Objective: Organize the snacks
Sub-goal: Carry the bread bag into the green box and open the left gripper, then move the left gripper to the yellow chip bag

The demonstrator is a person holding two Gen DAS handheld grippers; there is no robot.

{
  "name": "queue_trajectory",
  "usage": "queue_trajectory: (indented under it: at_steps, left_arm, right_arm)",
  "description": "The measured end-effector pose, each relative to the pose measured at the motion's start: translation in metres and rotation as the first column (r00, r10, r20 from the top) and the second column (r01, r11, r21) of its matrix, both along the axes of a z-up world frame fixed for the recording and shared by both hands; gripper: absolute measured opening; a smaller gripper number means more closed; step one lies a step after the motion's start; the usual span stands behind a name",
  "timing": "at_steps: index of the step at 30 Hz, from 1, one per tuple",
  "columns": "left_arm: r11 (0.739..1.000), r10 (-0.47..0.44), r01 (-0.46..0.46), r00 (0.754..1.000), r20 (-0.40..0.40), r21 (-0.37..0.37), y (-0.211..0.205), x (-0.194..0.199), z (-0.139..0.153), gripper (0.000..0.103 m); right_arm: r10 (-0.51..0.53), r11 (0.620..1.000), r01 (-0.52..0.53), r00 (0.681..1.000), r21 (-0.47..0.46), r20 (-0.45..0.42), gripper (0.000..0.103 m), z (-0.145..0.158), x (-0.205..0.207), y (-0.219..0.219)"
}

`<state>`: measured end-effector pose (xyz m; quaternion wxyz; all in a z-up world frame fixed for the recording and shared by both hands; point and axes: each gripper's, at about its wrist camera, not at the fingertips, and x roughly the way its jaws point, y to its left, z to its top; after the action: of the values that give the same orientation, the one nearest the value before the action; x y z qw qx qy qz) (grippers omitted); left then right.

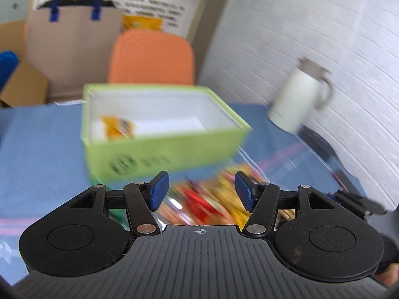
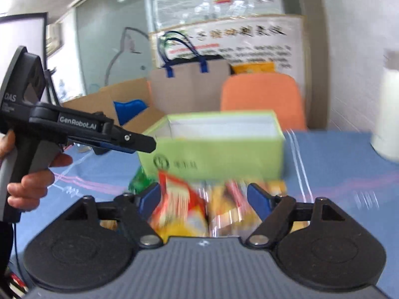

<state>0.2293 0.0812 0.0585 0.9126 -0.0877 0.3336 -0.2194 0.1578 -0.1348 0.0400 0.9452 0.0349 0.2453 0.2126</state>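
A light green open box (image 1: pixel 162 149) stands on the blue tablecloth (image 1: pixel 42 149); it shows in the right wrist view too (image 2: pixel 219 157). A yellow-orange snack packet (image 1: pixel 117 127) lies inside at its left. A blurred pile of red and yellow snack packets (image 1: pixel 212 199) lies in front of the box, also in the right wrist view (image 2: pixel 199 206). My left gripper (image 1: pixel 200 190) is open above the pile, holding nothing. My right gripper (image 2: pixel 203 198) is open with the packets between and below its fingers. The left gripper's body (image 2: pixel 82 129) shows at the left of the right wrist view.
A white jug with a handle (image 1: pixel 299 99) stands at the table's far right by the white wall. An orange chair (image 1: pixel 152 57) is behind the box. A brown paper bag with blue handles (image 1: pixel 72 42) and cardboard boxes (image 2: pixel 119 99) stand beyond the table.
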Motion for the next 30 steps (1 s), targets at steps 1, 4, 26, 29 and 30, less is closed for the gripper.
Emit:
queue_trajectory:
  at_steps: [1, 4, 26, 29, 30]
  left_arm:
    - [1.0, -0.02, 0.02, 1.0, -0.007, 0.002, -0.008, -0.01, -0.005, 0.042]
    - [1.0, 0.002, -0.001, 0.999, -0.045, 0.017, -0.022, -0.039, -0.018, 0.042]
    - [0.994, 0.098, -0.092, 0.987, -0.126, 0.051, -0.005, -0.076, -0.046, 0.031]
    - [0.989, 0.147, -0.142, 0.981, -0.123, 0.048, 0.01, -0.084, -0.047, 0.031]
    - [0.987, 0.16, -0.156, 0.98, -0.12, 0.036, 0.015, -0.087, -0.047, 0.031]
  right_arm:
    - [-0.004, 1.0, 0.004, 1.0, 0.004, -0.016, 0.081, -0.007, -0.011, 0.0]
    - [-0.018, 1.0, 0.018, 0.999, -0.006, -0.046, 0.09, -0.024, -0.035, -0.002]
    - [0.277, 0.96, -0.274, 0.959, 0.056, -0.054, 0.094, -0.036, -0.065, 0.058]
    - [0.292, 0.956, -0.288, 0.954, 0.057, -0.067, 0.093, -0.034, -0.074, 0.062]
    - [0.27, 0.962, -0.267, 0.961, 0.047, -0.054, 0.093, -0.031, -0.079, 0.057]
